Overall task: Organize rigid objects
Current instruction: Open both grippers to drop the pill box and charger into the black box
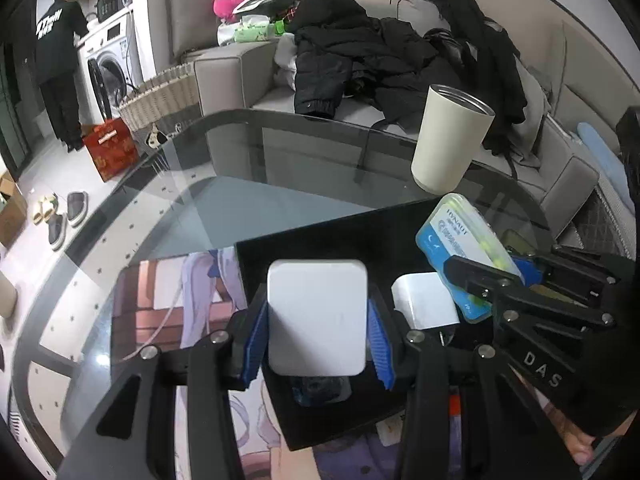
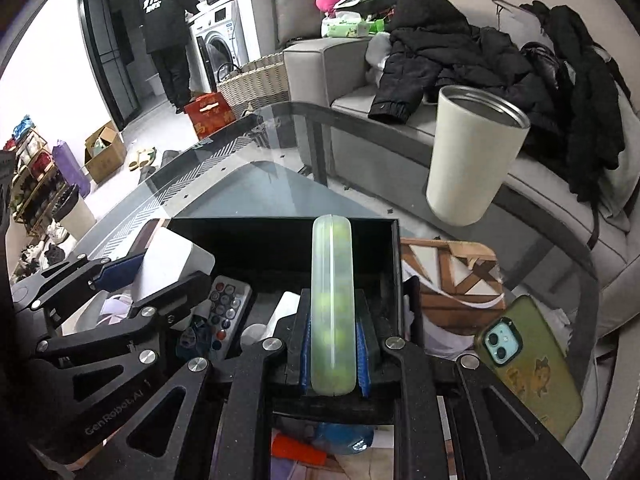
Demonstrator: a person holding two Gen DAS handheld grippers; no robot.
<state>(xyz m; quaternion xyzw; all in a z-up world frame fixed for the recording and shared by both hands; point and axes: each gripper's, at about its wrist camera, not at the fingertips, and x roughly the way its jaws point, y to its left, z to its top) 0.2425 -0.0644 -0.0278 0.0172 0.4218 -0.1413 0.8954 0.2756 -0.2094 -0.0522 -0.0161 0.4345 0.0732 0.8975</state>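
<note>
My left gripper (image 1: pixel 318 338) is shut on a white rectangular box (image 1: pixel 317 316), held over the black open box (image 1: pixel 320 236) on the glass table. My right gripper (image 2: pixel 332 356) is shut on a translucent case of yellow-green earplugs (image 2: pixel 332 304), held edge-on above the same black box (image 2: pixel 280 236). In the left wrist view the case (image 1: pixel 460 248) shows its blue label and the right gripper (image 1: pixel 492 276) grips it. In the right wrist view the left gripper (image 2: pixel 132 276) holds the white box (image 2: pixel 180 264). Inside the box lie a small remote (image 2: pixel 226 308) and a white charger (image 1: pixel 424 300).
A cream tumbler (image 1: pixel 448 144) stands on the glass table (image 1: pixel 240 160) beyond the box. A green-cased phone (image 2: pixel 528 364) and a patterned card (image 2: pixel 452 276) lie right of the box. A sofa with dark clothes (image 1: pixel 380 52) is behind. A person (image 1: pixel 60 48) stands at the washer.
</note>
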